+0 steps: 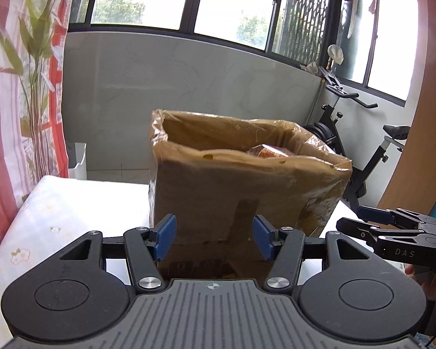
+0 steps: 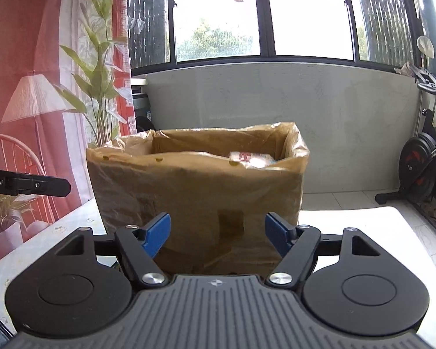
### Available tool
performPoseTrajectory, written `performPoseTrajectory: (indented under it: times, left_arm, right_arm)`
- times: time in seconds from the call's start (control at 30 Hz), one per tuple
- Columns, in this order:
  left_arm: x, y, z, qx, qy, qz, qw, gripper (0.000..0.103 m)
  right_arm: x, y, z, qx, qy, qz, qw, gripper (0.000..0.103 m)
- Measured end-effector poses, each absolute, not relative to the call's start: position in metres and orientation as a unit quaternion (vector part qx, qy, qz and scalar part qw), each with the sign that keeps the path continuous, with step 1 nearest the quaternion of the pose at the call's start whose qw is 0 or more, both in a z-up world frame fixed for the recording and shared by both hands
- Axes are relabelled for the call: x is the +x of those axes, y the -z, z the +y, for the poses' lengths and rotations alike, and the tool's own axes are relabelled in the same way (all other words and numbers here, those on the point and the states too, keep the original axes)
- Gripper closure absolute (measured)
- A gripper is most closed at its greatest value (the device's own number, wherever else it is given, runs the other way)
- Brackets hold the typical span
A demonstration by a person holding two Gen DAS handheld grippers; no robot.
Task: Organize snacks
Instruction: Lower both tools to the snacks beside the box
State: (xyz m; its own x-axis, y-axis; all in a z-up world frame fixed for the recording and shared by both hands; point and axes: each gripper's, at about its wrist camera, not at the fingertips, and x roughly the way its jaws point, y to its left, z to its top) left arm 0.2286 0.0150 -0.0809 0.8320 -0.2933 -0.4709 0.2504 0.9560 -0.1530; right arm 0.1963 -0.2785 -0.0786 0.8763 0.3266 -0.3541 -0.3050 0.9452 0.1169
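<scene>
**Left-wrist view: both grippers poised before the lined box**

Left-wrist view has my left gripper (image 1: 214,237) aimed slightly downward at the near face of the cardboard box (image 1: 247,197), which stands upright on the white table (image 1: 72,203). The blue pads (image 1: 167,232) stand apart with nothing between them; the box wall lies beyond the fingertips, and I cannot tell whether they touch it. A clear plastic liner (image 1: 319,148) is folded over the box rim, and a wrapped snack (image 1: 269,151) shows just above the near edge, inside the box toward its right side.

My right gripper (image 2: 218,234) faces the same box (image 2: 197,192) from its own side, likewise tilted a little down, jaws parted wider than the left's and empty. From here a pale snack packet (image 2: 250,158) lies inside the box near its right end.

To the right of the box, the right gripper (image 1: 372,218) reaches in level. An exercise bike (image 1: 363,151) stands behind the box.
</scene>
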Motion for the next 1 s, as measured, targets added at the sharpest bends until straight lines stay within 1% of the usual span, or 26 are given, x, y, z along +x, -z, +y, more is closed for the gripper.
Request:
performPoseTrajectory:
  times: [0.07,0.2,0.27,0.3,0.37,0.53,1.0]
  left_arm:
    - [0.229,0.092,0.018,-0.043,0.133,0.265,0.954,0.043]
    - [0.231,0.108,0.024,-0.05,0.126,0.282,0.95,0.044]
    - [0.233,0.115,0.026,-0.049,0.121,0.288,0.949,0.046]
    - [0.234,0.119,0.027,-0.048,0.116,0.29,0.949,0.046]
    - [0.236,0.124,0.031,-0.049,0.11,0.294,0.948,0.046]
    - [0.24,0.138,0.042,-0.063,0.1,0.304,0.945,0.046]
    - [0.253,0.166,0.043,-0.074,0.109,0.334,0.933,0.047]
  right_arm:
    - [0.199,0.09,-0.277,0.034,-0.16,0.209,0.964,0.036]
    - [0.206,0.111,-0.275,0.052,-0.166,0.251,0.952,0.044]
    - [0.21,0.12,-0.274,0.058,-0.168,0.267,0.947,0.052]
    - [0.213,0.124,-0.274,0.061,-0.169,0.275,0.945,0.053]
    - [0.22,0.133,-0.273,0.065,-0.169,0.291,0.939,0.06]
    - [0.231,0.149,-0.264,0.048,-0.179,0.316,0.931,0.063]
    - [0.271,0.18,-0.231,0.046,-0.206,0.363,0.907,0.063]
